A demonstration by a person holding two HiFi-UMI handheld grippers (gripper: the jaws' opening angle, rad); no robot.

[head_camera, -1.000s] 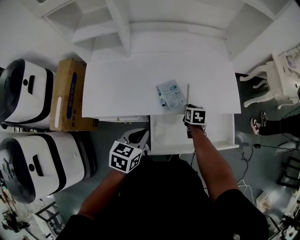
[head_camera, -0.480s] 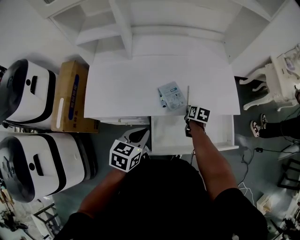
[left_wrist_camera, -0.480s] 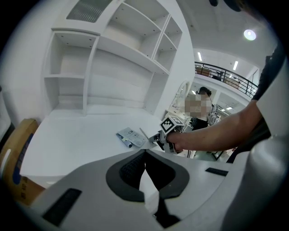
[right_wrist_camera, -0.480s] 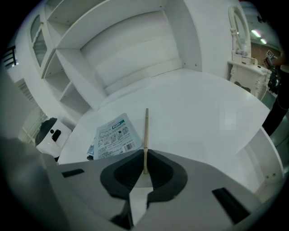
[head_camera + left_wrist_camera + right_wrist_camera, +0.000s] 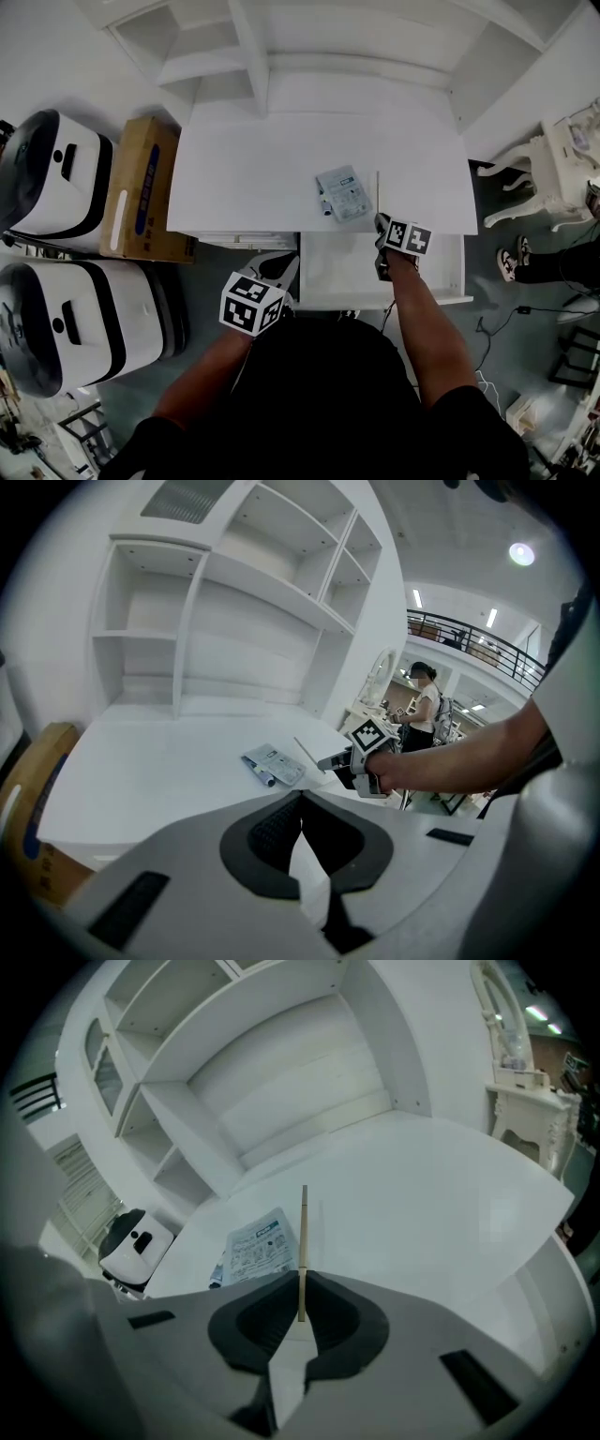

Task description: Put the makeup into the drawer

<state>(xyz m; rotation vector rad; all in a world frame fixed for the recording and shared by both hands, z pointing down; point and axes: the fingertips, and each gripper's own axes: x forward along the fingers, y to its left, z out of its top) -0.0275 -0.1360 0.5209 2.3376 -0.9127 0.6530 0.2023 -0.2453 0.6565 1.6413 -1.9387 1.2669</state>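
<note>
**Right tool clamps the makeup stick**

The right tool [image 5: 379,218], its jaws just closed, pinches one end of a slim makeup stick [image 5: 302,1232] that reaches out over the worktop [image 5: 244,178]; the open drawer [image 5: 441,272] sits below; a flat makeup packet [image 5: 340,193] lies just beside the stick; the left tool [image 5: 300,803] hangs empty, jaws together

The bench [image 5: 253,169] and the drawer [image 5: 337,272] are seen in plain white. The makeup packet [image 5: 342,194] is coloured pale blue-grey with small dark print. The thin stick [image 5: 302,1232] is beige. Black-and-white square patterns are carried on the cubes of the left gripper [image 5: 284,266] and the right gripper [image 5: 380,221]. The cardboard box [image 5: 141,187] is brown with blue print.
</note>
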